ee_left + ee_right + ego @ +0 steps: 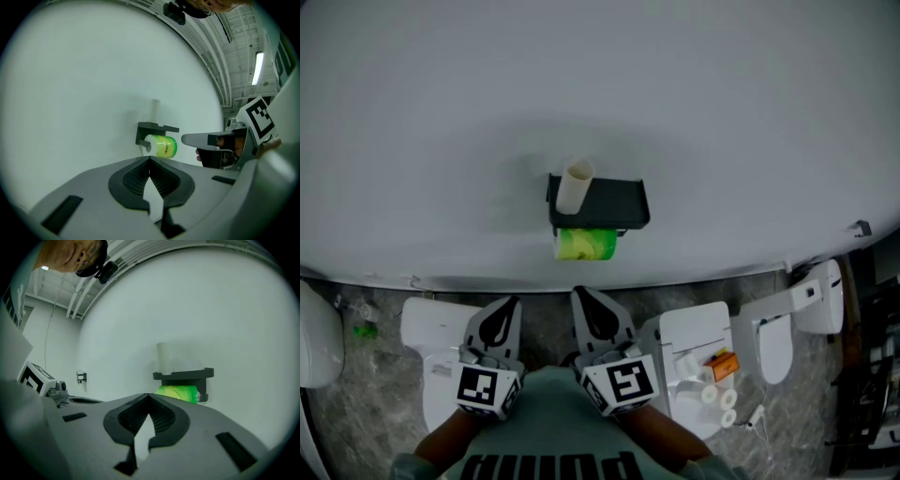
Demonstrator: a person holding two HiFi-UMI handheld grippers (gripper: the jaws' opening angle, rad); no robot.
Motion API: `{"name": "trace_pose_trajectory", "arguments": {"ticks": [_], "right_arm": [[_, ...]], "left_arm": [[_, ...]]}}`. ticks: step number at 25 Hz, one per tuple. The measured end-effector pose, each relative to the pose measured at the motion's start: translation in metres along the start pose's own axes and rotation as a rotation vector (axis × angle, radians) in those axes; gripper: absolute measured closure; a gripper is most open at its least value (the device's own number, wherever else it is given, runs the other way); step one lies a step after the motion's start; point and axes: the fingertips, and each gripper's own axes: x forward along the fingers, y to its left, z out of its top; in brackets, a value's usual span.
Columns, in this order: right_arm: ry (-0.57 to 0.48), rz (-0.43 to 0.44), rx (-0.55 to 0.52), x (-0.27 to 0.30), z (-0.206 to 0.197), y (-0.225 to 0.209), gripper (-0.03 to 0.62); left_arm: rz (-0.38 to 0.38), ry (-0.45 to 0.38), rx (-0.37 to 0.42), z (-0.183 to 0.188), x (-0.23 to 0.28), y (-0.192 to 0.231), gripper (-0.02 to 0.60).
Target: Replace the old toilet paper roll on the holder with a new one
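A black holder [609, 202] is fixed to the white wall. A roll in a bright green wrapper [586, 244] hangs on the bar under its shelf, and a bare cardboard tube [575, 186] stands upright on the shelf's left end. My left gripper [502, 317] and right gripper [592, 309] are held side by side below the holder and well short of it. Both are shut with nothing between the jaws. The left gripper view shows its jaw tips [150, 159] touching, with the green roll [164, 146] ahead. In the right gripper view the holder [185, 375], the roll [180, 393] and the tube [162, 357] sit above the shut jaws [149, 394].
White toilets stand along the floor under the wall, one at the left [431, 328] and one at the right [698, 337]. On the right one lie a few white rolls [719, 397] and an orange object [722, 364]. Another toilet [787, 323] stands further right.
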Motion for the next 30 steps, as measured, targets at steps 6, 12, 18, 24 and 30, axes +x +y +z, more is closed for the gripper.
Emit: {"name": "trace_pose_trajectory", "arguments": {"ticks": [6,12,18,24,30], "right_arm": [[-0.066,0.055,-0.016,-0.022,0.012,-0.015,0.589],[-0.089,0.094,-0.047,-0.083,0.017,-0.059,0.589],[-0.094,0.171,-0.062,-0.147,0.008,-0.086,0.589],[-0.089,0.239,-0.034,-0.188,-0.006,-0.097,0.589],[-0.077,0.284,-0.015,-0.217,-0.014,-0.106,0.589]], "left_arm": [[0.05,0.022,0.02,-0.005,0.003,-0.031,0.578],[0.069,0.022,0.026,-0.007,0.014,-0.107,0.578],[0.119,0.038,0.048,-0.017,0.005,-0.185,0.578],[0.204,0.033,0.028,-0.03,-0.02,-0.231,0.578],[0.244,0.032,0.033,-0.031,-0.029,-0.262,0.578]]}}
